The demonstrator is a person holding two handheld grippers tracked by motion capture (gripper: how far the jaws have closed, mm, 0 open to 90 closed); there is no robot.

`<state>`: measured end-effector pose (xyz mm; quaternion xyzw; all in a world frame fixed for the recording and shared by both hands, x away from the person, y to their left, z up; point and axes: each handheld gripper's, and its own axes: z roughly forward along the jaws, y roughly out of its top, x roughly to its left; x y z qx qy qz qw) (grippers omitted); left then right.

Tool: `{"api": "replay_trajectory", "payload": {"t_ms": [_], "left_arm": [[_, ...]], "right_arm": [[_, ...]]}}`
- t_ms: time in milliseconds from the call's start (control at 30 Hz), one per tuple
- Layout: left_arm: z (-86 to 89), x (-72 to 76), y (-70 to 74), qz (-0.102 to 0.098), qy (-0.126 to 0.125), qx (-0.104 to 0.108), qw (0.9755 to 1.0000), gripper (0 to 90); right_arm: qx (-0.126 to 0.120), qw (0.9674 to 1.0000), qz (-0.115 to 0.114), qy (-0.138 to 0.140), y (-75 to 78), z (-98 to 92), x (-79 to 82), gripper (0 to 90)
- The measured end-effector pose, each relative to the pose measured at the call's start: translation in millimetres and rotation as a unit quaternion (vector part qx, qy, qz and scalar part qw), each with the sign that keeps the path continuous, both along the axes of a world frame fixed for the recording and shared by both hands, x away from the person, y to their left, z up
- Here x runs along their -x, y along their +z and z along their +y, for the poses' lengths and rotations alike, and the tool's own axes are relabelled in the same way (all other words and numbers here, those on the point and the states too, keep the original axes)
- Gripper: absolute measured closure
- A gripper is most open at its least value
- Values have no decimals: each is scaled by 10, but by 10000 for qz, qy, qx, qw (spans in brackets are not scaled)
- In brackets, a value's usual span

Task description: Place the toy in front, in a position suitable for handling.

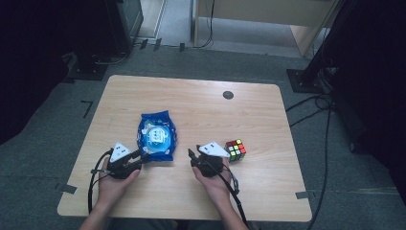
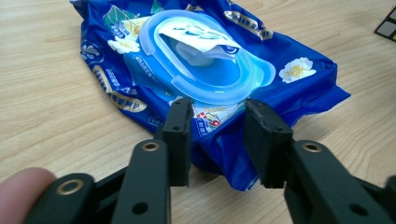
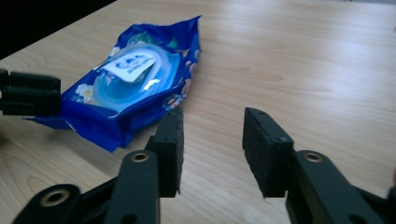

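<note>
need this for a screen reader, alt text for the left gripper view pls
A blue wet-wipes pack lies on a wooden table, its near edge between the left gripper's two black jaws. A white wipe pokes out of its round opening.

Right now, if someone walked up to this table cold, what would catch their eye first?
Probably the bright blue wipes pack lying near the middle of the wooden table, its round lid open with a white wipe poking out. The left gripper sits at the pack's near edge, jaws astride its corner. The colourful puzzle cube stands just right of the right gripper, whose jaws hold nothing.
</note>
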<state>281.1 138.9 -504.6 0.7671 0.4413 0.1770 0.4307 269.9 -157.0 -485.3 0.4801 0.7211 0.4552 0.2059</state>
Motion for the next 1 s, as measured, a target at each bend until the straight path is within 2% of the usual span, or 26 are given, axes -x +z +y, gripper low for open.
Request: {"api": "replay_trajectory", "payload": {"t_ms": [67,100,167,233,267,567,667,700,733,767,800,867,900,1000], "left_arm": [[9,-7,10,0,25,56,10000,565],[25,-32,9,74,101,99,9999,524],[38,-49,3,150,131,163,9997,486],[52,-79,-14,298,172,258,9991,485],[49,-96,-28,366,182,276,9988,486],[45,-132,-63,517,118,262,9983,493],[43,-134,-69,548,94,263,9981,502],[36,-134,-73,561,73,241,9981,503],[36,-134,-73,561,73,241,9981,503],[21,-136,-83,615,27,222,9979,503],[14,-139,-91,674,-36,214,9975,505],[3,-137,-99,708,-100,234,9972,509],[-19,-120,-96,656,-190,159,9975,509],[-59,-97,-101,699,-347,153,9968,509]], "right_arm": [[24,10000,3,32,-26,48,-9,704],[15,9999,36,119,-74,131,-33,751],[-24,9998,70,178,-112,210,-67,758],[-44,9998,88,187,-129,250,-89,758],[-61,9998,97,179,-154,331,-132,756],[-378,9987,50,345,-117,664,-328,759],[-279,9986,99,447,-138,742,-360,761],[-150,9982,228,542,-194,804,-383,777],[-150,9982,228,542,-194,804,-383,777],[-15,9976,362,594,-263,839,-385,799],[20,9972,405,635,-290,846,-379,809],[61,9968,439,666,-302,856,-367,814],[218,9962,489,688,-302,867,-340,827],[267,9954,600,704,-310,837,-302,833]]}}
